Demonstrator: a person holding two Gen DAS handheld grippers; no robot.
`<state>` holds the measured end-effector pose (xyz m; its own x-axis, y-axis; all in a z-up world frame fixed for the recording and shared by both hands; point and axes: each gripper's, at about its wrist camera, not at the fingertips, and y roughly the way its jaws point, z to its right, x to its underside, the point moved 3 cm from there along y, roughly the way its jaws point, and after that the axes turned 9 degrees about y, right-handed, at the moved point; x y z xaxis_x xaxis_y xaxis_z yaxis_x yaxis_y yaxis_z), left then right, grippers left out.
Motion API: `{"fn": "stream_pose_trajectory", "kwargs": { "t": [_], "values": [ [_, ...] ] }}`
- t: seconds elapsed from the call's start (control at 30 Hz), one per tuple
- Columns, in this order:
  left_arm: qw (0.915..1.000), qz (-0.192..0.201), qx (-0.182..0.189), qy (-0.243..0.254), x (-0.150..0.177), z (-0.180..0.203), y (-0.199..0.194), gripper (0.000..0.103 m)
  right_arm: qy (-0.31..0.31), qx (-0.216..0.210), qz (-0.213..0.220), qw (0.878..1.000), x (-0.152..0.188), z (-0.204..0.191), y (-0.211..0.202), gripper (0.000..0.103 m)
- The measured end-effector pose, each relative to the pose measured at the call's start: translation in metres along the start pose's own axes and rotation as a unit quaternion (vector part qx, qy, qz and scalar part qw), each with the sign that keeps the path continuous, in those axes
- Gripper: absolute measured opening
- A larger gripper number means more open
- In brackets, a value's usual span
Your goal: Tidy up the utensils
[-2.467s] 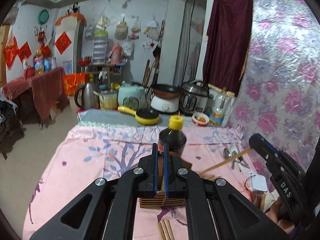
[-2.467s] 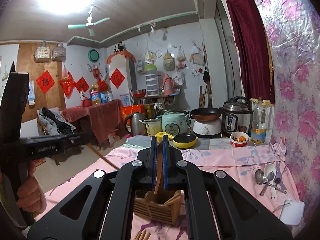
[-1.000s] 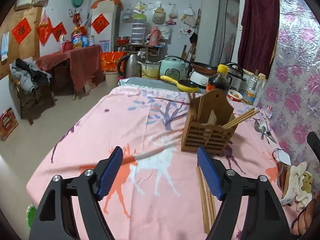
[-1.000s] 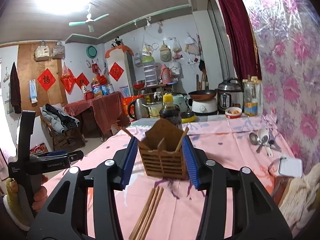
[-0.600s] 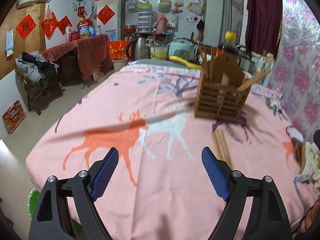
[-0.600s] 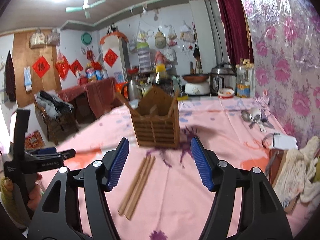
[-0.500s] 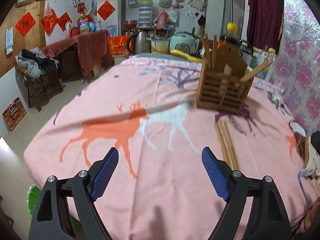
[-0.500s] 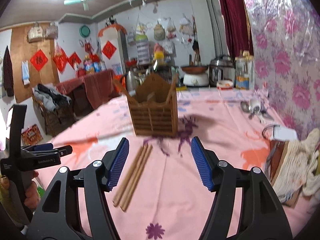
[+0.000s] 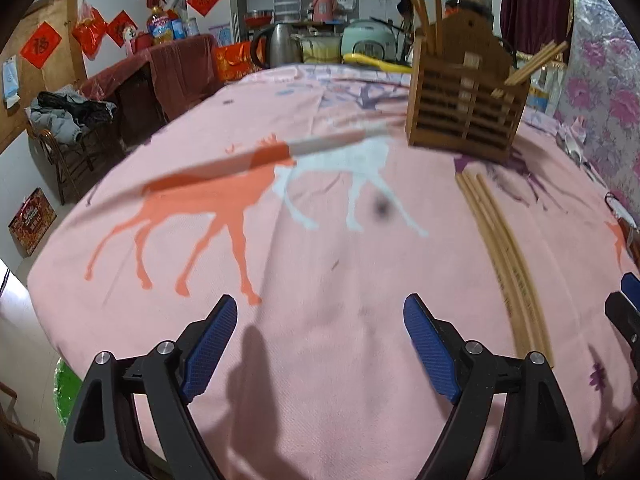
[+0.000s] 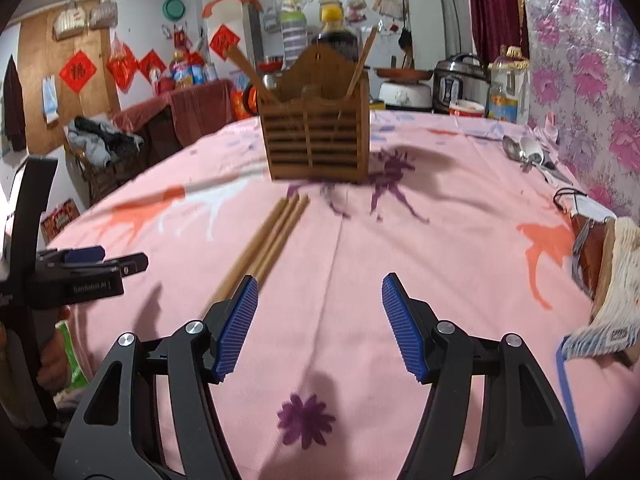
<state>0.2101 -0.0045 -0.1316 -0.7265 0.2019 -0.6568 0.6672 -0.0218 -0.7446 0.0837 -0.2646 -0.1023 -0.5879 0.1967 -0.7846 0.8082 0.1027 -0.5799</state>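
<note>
A slatted wooden utensil holder stands on the pink tablecloth with several chopsticks leaning in it. Three loose wooden chopsticks lie side by side on the cloth in front of it. My left gripper is open and empty, low over the near part of the table, left of the loose chopsticks. My right gripper is open and empty, with its left finger just over the near ends of the chopsticks. The left gripper also shows in the right wrist view at the left edge.
Spoons lie at the table's far right by the floral wall. A cloth and a small box sit at the right edge. A dark sauce bottle stands behind the holder. Pots and cookers crowd the far end.
Both grippers were shut over the holder, then opened and pulled back toward the near table edge and lower. Chopsticks they held now stand in the holder.
</note>
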Motion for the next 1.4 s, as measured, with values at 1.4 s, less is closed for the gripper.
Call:
{"fn": "stream_pose_trajectory", "kwargs": {
  "t": [1.4],
  "values": [
    [0.9964, 0.028, 0.055, 0.058, 0.019, 0.032, -0.006, 0.097, 0.057, -0.006, -0.031, 0.998, 0.019, 0.015, 0.011, 0.068]
  ]
}}
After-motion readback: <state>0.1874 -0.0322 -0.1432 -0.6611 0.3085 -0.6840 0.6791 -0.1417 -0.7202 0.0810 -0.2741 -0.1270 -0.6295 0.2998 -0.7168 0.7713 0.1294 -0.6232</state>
